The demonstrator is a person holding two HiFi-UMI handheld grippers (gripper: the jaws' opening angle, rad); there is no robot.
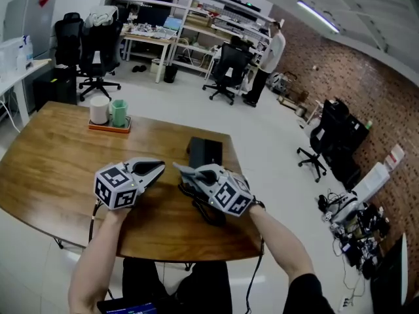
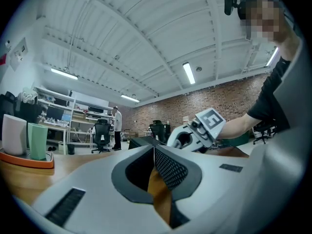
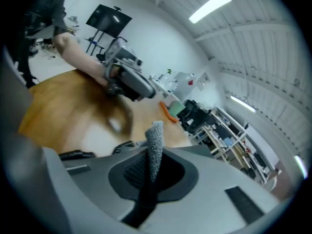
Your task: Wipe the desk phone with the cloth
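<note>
On the table (image 1: pixel 52 169), just beyond your right gripper (image 1: pixel 190 174), sits the phone (image 1: pixel 205 152). Those jaws pinch the cloth (image 3: pixel 155 145) so its free end can rub the phone. Your left gripper (image 1: pixel 157 169) is closed on nothing, probably held ready to steady it.

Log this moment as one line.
left gripper: shut, empty | right gripper: shut on grey cloth | desk phone: on table, ahead of right gripper

Brown wood-grain worktop (image 1: pixel 52 169); black desk phone (image 1: pixel 206 150); grey knitted cloth (image 3: pixel 155 147); white cup (image 1: pixel 99 109); green cup (image 1: pixel 118 112); orange tray (image 1: pixel 109 128); red brick wall (image 1: pixel 366 77).
</note>
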